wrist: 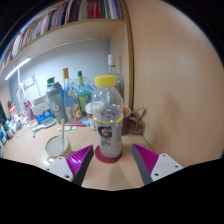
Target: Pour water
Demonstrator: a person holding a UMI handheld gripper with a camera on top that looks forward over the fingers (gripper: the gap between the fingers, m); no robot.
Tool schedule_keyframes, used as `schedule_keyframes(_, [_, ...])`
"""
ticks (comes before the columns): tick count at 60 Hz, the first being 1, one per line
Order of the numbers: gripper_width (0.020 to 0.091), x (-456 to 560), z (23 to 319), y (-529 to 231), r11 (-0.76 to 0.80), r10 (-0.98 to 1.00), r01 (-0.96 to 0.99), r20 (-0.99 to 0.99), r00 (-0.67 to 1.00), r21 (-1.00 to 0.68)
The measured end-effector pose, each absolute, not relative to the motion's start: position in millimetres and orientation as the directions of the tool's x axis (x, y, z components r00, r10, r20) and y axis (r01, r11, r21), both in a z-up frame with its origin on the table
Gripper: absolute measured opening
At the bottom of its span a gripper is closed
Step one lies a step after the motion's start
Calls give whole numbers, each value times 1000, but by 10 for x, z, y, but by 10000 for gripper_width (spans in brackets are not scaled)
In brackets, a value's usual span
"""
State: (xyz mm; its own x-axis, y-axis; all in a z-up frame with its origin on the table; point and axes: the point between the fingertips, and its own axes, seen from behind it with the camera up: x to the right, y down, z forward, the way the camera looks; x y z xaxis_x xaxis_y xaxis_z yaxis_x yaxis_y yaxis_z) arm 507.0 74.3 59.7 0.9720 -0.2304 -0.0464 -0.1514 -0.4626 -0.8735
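Between the open jaws, just ahead of the pads (150,158): bottle (108,118), yellow cap, upright on a red coaster (108,155) on the tabletop (40,160). Gaps either side, not gripped. Small cup (57,148) near, to the left. Risk: off-centre closing tips the tall bottle; cap on, no pour.

Clear glossy plastic on smooth wood

The bottle (108,120) is see-through plastic with a matt yellow cap; the table (30,152) looks pale, smooth wood.
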Motion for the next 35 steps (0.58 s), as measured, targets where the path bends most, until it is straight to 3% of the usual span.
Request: schedule_keyframes(35, [841,3956,1855,-1441,-463,-237,-237,-138,962,-854])
